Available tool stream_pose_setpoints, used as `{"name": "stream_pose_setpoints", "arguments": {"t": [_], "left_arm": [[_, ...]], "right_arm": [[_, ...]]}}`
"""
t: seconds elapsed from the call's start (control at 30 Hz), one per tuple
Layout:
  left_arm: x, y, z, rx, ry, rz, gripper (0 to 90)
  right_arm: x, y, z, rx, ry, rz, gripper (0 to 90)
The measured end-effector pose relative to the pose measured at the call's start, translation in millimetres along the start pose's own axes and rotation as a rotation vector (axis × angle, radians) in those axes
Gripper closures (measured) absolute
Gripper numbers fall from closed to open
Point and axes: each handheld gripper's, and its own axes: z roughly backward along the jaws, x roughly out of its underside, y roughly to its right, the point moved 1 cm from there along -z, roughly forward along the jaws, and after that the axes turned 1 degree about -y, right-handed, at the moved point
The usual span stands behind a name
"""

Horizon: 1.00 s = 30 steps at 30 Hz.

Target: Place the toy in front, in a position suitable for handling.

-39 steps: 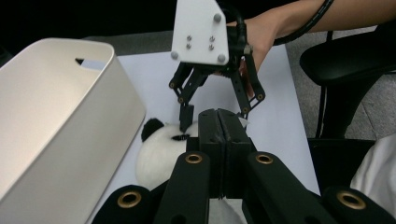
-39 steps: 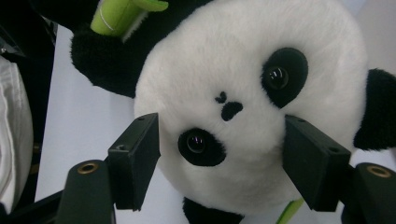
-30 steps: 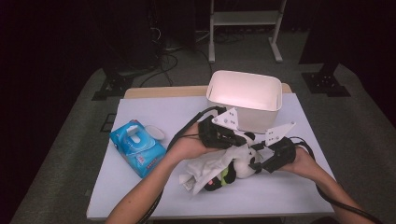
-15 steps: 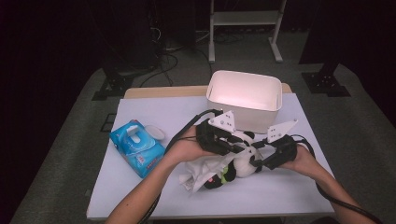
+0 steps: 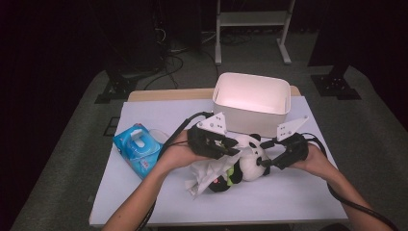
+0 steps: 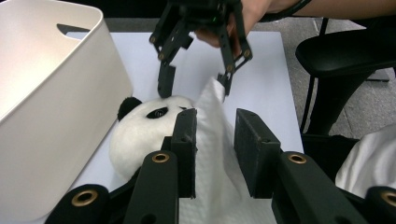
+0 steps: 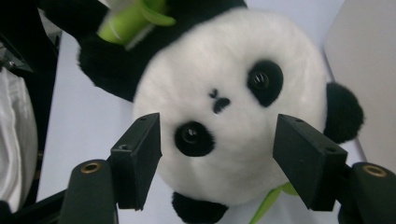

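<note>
Looks like a lab or recording studio, not a home. White tabletop under bright light, w/ dark surroundings all round. Beyond the left gripper, past the white bin: grey carpet, loose cables, white metal stand legs. Black equipment bases farther out from the right gripper. Black office chair by the table edge, seen from left gripper view.

My black-and-white plush panda lies on its back on the counter, just before the white bin. A crumpled white tissue drapes against its side.
</note>
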Motion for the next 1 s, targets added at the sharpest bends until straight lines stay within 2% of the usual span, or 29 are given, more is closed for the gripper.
{"name": "stream_pose_setpoints", "arguments": {"t": [0.3, 0.47, 0.57, 0.6, 0.63, 0.77, 1.0], "left_arm": [[10.9, -0.3, 9.4, -0.027, -0.005, 0.016, 67.7], [21.8, -0.7, 15.1, -0.046, -0.02, 0.038, 67.7], [27.6, -1.0, 18.3, -0.051, -0.022, 0.045, 67.7], [31.7, -0.8, 20.6, -0.056, -0.022, 0.051, 67.7], [31.7, -0.8, 20.6, -0.056, -0.022, 0.051, 67.7], [39.4, 0.3, 23.9, -0.065, -0.02, 0.069, 67.7], [52.8, 1.3, 28.3, -0.087, -0.042, 0.074, 67.7]], "right_arm": [[-22.5, -12.2, 13.6, 0.006, 0.02, 0.064, 31.8], [-46.9, -19.1, 19.1, 0.007, 0.053, 0.115, 32.6], [-54.6, -20.5, 18.1, 0.008, 0.056, 0.128, 32.7], [-64.5, -22.1, 15.4, 0.007, 0.055, 0.143, 33.2], [-64.5, -22.1, 15.4, 0.007, 0.055, 0.143, 33.2], [-84.8, -24.6, 5.5, -0.004, 0.049, 0.188, 35.2], [-110.0, -23.8, -19.3, -0.023, 0.021, 0.216, 36.7]]}}
